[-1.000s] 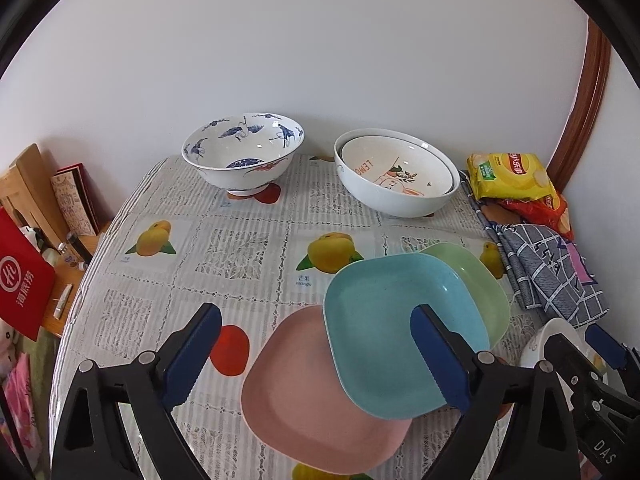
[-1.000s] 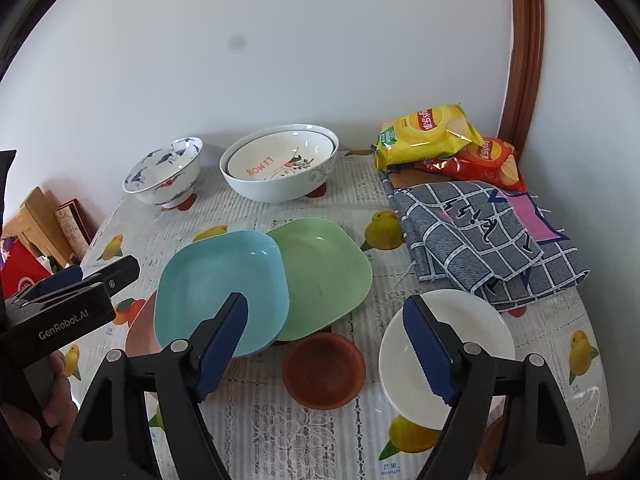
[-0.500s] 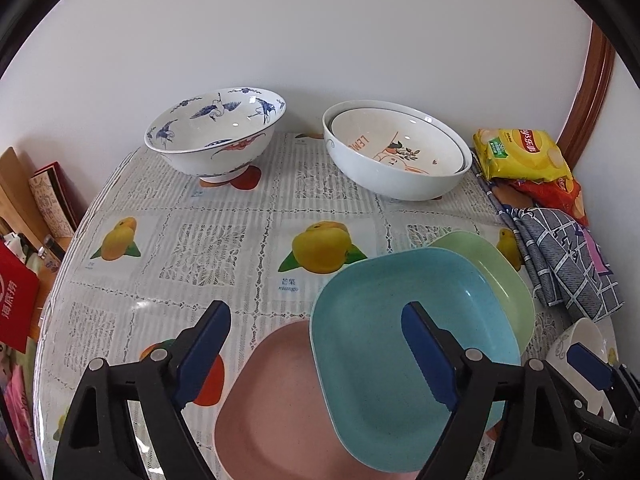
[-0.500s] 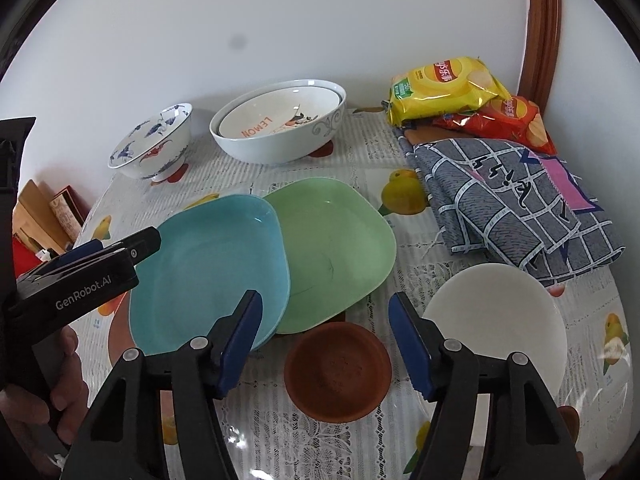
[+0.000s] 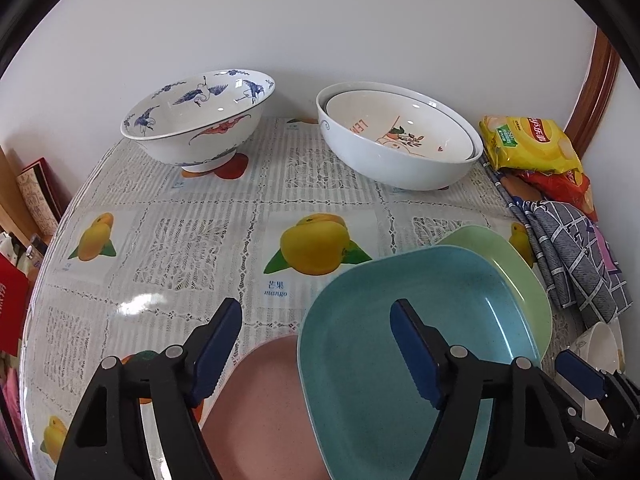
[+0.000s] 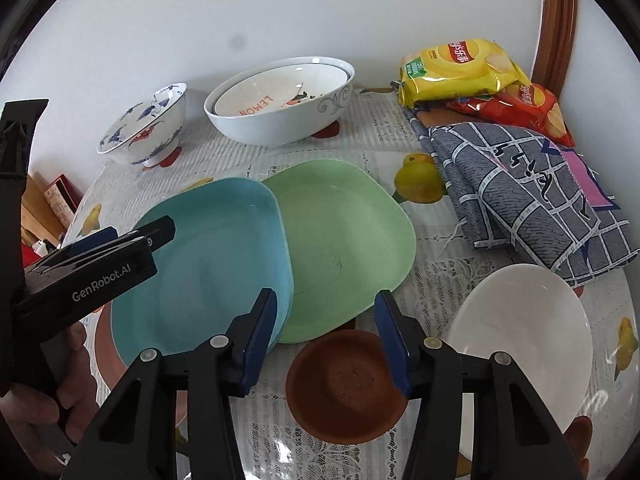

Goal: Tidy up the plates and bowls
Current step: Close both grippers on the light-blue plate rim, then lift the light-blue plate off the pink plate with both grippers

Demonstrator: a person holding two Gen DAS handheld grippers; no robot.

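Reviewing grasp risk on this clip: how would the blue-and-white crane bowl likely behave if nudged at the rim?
The crane bowl flares wide over a narrow foot, so it could tip. Its glossy glaze suggests a slippery, breakable ceramic, probably heavy for its size. The shiny tablecloth might let it slide.

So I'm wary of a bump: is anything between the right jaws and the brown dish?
Nothing visible does. The right gripper hangs just above the brown dish, jaws closing with nothing between them; the green plate lies just behind.
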